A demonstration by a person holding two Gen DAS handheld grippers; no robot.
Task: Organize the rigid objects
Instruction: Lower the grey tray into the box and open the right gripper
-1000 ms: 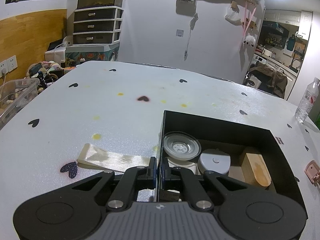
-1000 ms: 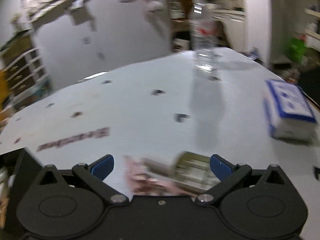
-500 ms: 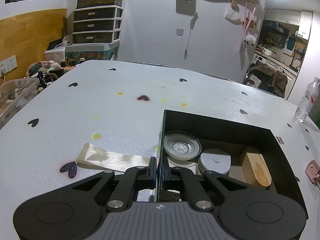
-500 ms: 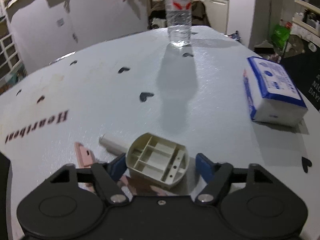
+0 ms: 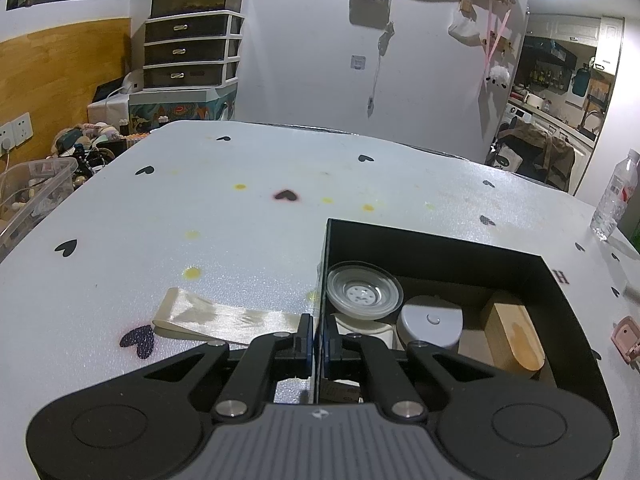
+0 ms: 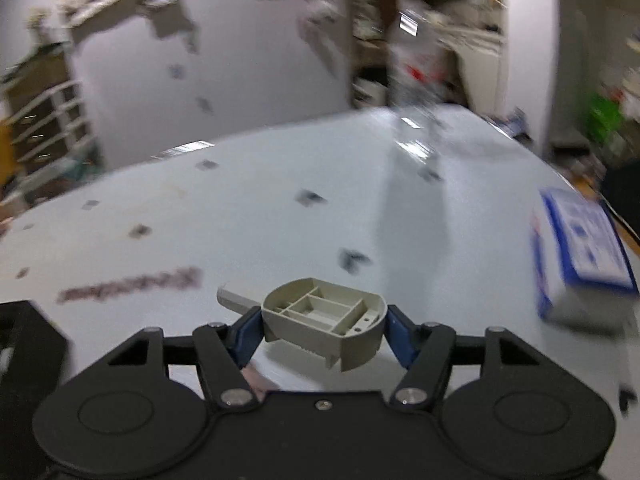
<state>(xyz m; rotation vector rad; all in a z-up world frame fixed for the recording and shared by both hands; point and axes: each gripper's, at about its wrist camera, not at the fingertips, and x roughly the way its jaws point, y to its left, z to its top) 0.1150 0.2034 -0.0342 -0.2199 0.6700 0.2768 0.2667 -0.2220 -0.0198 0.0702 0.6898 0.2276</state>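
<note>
Right wrist view: the right gripper [image 6: 324, 330] is closing, its blue fingers [image 6: 246, 336] pressing both sides of a beige plastic part [image 6: 324, 318], held above the worktop [image 6: 240, 232], ribbed hollow up, stem pointing left. Left gripper [image 5: 318, 338] is clamped on the black box [image 5: 440, 248] wall.

Right view smeared: bottle [image 6: 416, 60] unreadable, table print [image 6: 128, 286] illegible. Box [image 5: 576, 364] near wall hidden behind left fingers [image 5: 306, 340].
</note>
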